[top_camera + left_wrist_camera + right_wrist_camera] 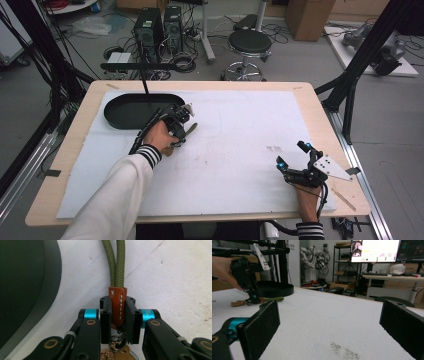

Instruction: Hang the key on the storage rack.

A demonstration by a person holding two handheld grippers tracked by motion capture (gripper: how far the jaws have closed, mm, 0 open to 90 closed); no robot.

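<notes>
We see the left gripper [117,315] clamped on a keychain's brown leather tab [117,305] beside the black oval tray [137,110]; the right gripper [292,156] rests apart, jaws wide.

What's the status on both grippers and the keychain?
Left gripper shut on keychain at its leather tab, beside the black tray. Right gripper open, holding nothing, low over the table's near right. Nothing in the way.
</notes>
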